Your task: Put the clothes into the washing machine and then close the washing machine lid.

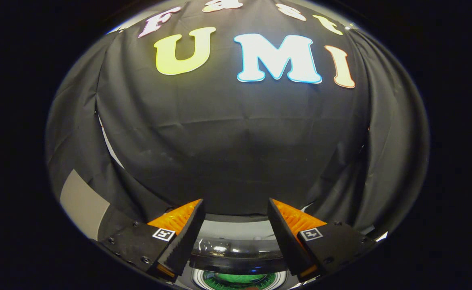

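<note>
My gripper (236,207) is open, with a wide gap between its fingers (187,231) and nothing held in them. Low between and below the fingers lies the washing machine (236,229), seen from above. Its dark transparent lid (236,249) stands up at the back of the opening. Under it the round drum opening (240,278) shows, with something green (236,277) inside; I cannot tell whether that is clothing. The gripper hangs above the machine, apart from it.
The booth's black cloth wall (236,153) rises straight ahead, close behind the machine, and folds round on both sides. A pale grey panel (82,203) shows low at the left beside the cloth.
</note>
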`<state>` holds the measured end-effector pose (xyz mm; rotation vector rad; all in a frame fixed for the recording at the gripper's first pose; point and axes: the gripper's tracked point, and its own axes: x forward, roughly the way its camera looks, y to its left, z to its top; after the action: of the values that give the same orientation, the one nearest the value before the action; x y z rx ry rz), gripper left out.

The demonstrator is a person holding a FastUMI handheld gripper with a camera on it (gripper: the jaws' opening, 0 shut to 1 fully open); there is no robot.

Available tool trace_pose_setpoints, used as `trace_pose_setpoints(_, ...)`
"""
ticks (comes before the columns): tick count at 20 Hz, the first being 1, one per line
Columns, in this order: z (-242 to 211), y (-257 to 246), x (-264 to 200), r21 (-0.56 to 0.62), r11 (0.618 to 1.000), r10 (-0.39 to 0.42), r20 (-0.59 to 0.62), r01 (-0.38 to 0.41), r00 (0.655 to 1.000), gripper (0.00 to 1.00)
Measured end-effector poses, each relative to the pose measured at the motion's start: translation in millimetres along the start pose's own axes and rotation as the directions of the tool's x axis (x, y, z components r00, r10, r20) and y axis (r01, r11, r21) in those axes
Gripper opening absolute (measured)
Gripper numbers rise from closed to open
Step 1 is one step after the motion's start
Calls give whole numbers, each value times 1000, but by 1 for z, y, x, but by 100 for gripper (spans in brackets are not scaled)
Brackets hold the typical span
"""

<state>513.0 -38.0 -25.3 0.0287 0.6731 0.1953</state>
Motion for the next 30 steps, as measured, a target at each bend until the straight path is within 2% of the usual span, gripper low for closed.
trace_pose_setpoints(14,-28,3,-7,-13,1000,13,-88,-14,996,98)
trace_pose_setpoints(30,-68,9,-62,-34,999,6,-12,-6,1000,98)
